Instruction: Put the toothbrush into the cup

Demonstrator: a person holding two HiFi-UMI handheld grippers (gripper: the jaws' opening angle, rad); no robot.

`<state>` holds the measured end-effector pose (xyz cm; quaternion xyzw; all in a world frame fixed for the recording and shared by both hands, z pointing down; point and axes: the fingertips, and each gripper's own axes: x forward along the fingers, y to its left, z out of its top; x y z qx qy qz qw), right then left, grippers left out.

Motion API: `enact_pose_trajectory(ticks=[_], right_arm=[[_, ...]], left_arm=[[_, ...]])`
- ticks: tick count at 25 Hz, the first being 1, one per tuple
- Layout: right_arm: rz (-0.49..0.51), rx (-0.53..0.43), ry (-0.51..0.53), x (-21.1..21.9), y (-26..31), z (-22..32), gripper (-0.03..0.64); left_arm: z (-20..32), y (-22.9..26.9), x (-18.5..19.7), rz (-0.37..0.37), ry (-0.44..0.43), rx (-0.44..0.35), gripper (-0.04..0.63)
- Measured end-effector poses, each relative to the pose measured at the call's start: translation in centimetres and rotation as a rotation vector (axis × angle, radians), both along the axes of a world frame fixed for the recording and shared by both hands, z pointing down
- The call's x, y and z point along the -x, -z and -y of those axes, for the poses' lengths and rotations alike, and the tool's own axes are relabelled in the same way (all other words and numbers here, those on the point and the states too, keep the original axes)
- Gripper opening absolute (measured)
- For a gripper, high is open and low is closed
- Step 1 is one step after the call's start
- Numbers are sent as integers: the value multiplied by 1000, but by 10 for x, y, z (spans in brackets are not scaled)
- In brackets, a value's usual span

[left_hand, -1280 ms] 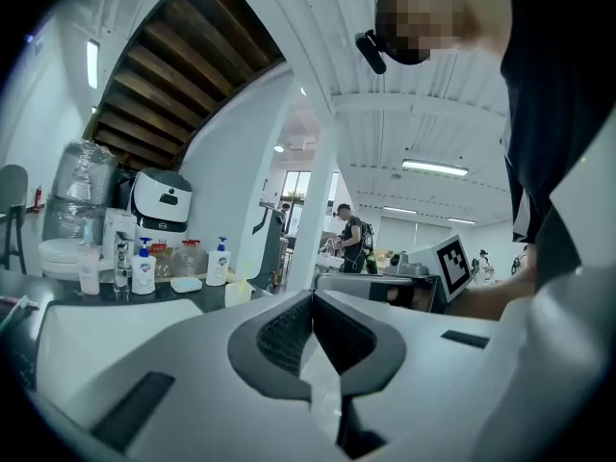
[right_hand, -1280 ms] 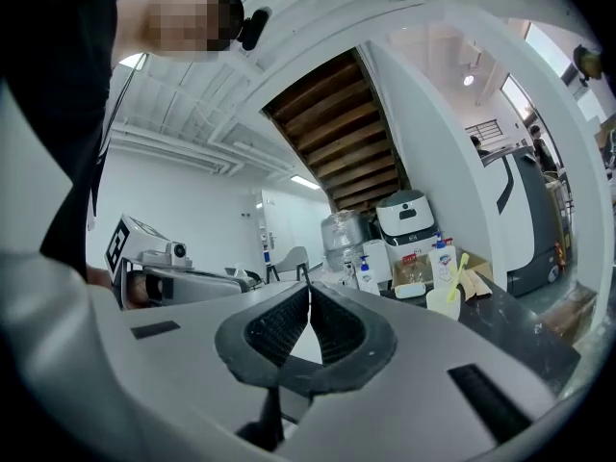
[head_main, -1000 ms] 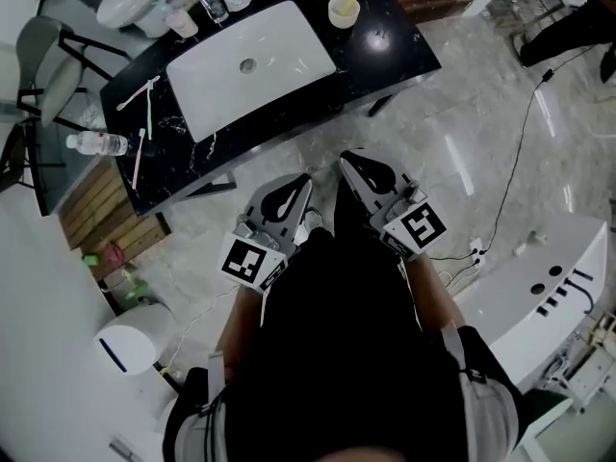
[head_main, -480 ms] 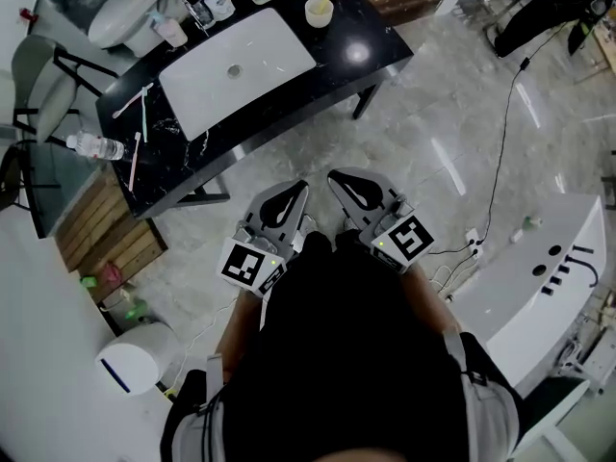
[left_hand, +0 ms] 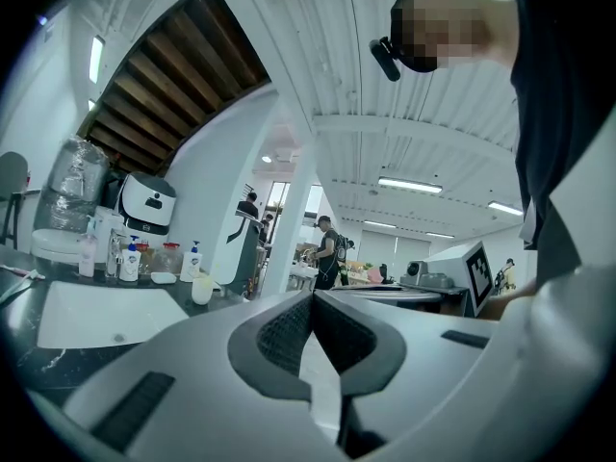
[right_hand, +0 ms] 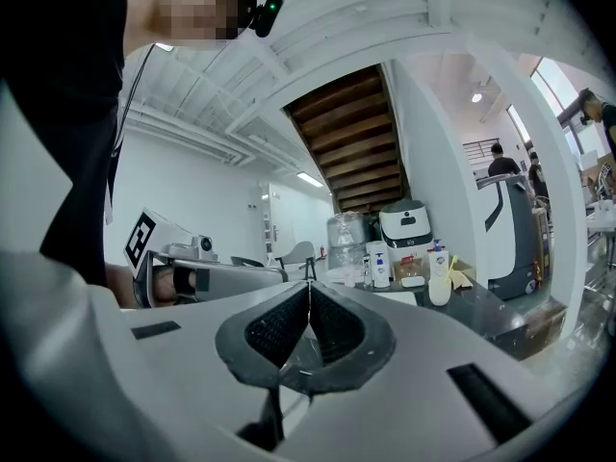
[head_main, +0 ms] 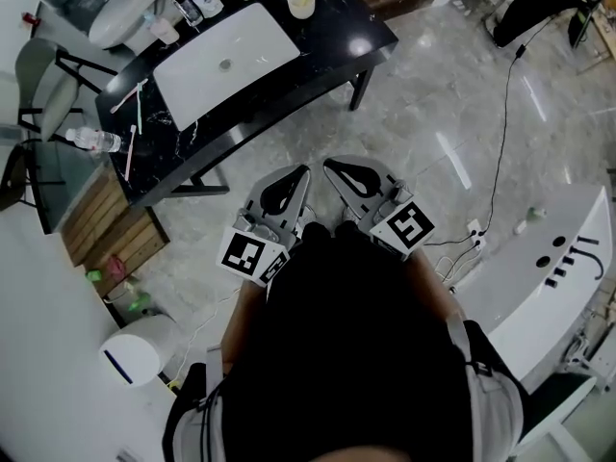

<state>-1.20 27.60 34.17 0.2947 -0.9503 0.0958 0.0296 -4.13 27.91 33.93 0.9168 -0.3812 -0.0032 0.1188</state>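
Nearest, both grippers are tucked against the person's dark top. The left gripper has its ribbed black pads pressed together with nothing between them, and the right gripper is closed and empty in the same way.

Ahead of the jaws lies grey marble floor, then the black stone-look counter with its white rectangular basin, well apart from both grippers. Far to the left of the left jaws, at the counter's end, slim pale toothbrushes lie flat near a clear water bottle.

Farthest off, beyond the basin, the cream cup stands upright, left of the left jaws' line and right of the right jaws' line. A thin yellowish strip shows at its rim. Whether it stands in the cup or behind it, I cannot tell.

So this fits a brush waiting on the counter as well as one already dropped in. Either way, I judge the care lies in carrying the closed grippers level and off each other — a slim handle lying flat on stone would want the jaws opened before they arrive, then closed squarely across it.
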Motion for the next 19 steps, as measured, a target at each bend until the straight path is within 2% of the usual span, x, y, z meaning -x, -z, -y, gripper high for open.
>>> enact_pose_trajectory(ticks=[5,11,19], right_arm=[[6,-34,-13,-24,7,11,18],[31,-49,-23,-44,13,8,18],[44,-45,4,-51,14,-1,18]], left_arm=[[1,4,-20,15,-7,-29,11],[-6,3,-28,19,20,-25,12],[-10,4,-46,26,9,-28,11]])
